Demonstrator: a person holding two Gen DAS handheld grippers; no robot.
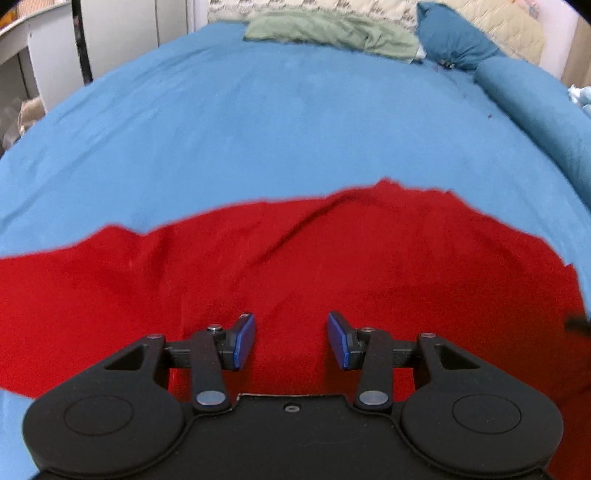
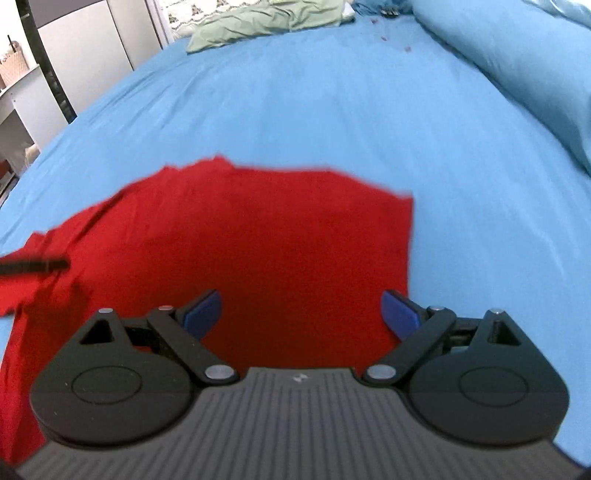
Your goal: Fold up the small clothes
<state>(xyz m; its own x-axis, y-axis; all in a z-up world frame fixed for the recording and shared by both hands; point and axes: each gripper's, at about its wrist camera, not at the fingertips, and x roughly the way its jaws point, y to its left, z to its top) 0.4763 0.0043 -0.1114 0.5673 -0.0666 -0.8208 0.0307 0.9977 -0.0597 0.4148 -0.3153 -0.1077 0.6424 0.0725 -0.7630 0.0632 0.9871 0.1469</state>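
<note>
A red garment (image 1: pixel 295 258) lies spread on the blue bed sheet (image 1: pixel 258 122), with a few creases across it. My left gripper (image 1: pixel 291 338) hovers over its near part, open and empty, blue pads apart. In the right wrist view the same red garment (image 2: pixel 258 236) lies flat, its right edge straight. My right gripper (image 2: pixel 301 314) is wide open and empty above the garment's near right part. A thin black part of the other gripper (image 2: pixel 35 266) shows at the left edge.
A crumpled green cloth (image 1: pixel 332 31) lies at the far end of the bed, also seen in the right wrist view (image 2: pixel 258 20). A blue pillow (image 1: pixel 454 40) and a blue bolster (image 1: pixel 535 107) lie on the right. White furniture (image 1: pixel 33 59) stands left of the bed.
</note>
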